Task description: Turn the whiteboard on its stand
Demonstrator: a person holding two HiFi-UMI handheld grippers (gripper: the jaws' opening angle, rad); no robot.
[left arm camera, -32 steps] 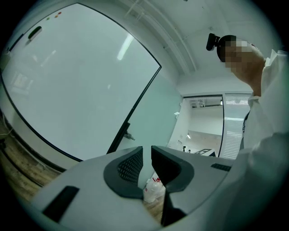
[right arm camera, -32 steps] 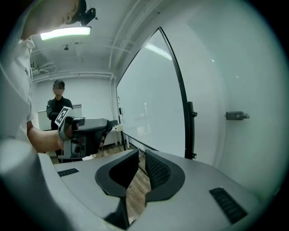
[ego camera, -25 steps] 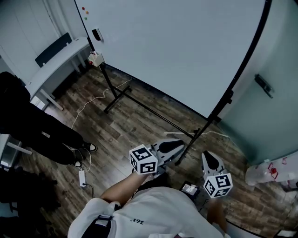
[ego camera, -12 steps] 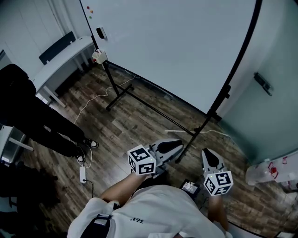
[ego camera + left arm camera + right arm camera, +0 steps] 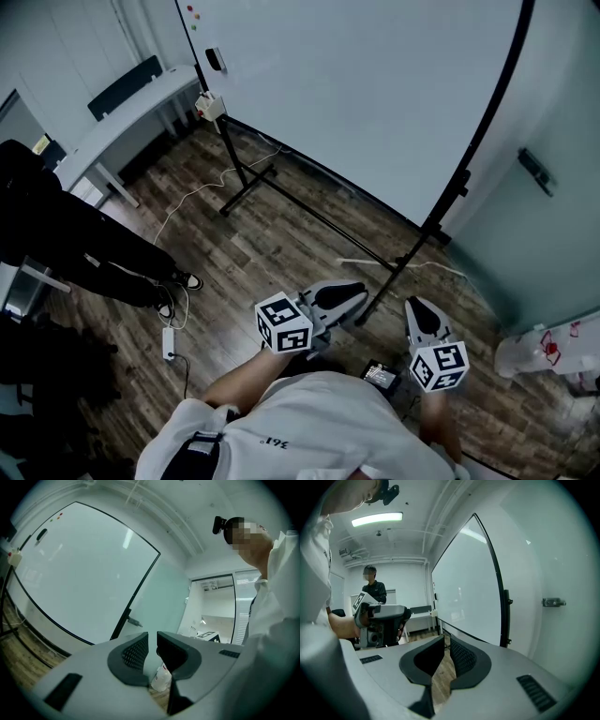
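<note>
Whiteboard [image 5: 375, 94] drifts up-frame; left gripper [image 5: 352, 298] and right gripper [image 5: 422, 309] are barely parted and empty. Turning, its stand [image 5: 323, 223] might snag the floor cable [image 5: 202, 190].

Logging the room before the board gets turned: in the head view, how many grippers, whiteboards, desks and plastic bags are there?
Grippers: 2 (left gripper, right gripper)
Whiteboards: 1 (whiteboard on its stand)
Desks: 1 (white desk)
Plastic bags: 1 (white plastic bag)
Total: 5
</note>
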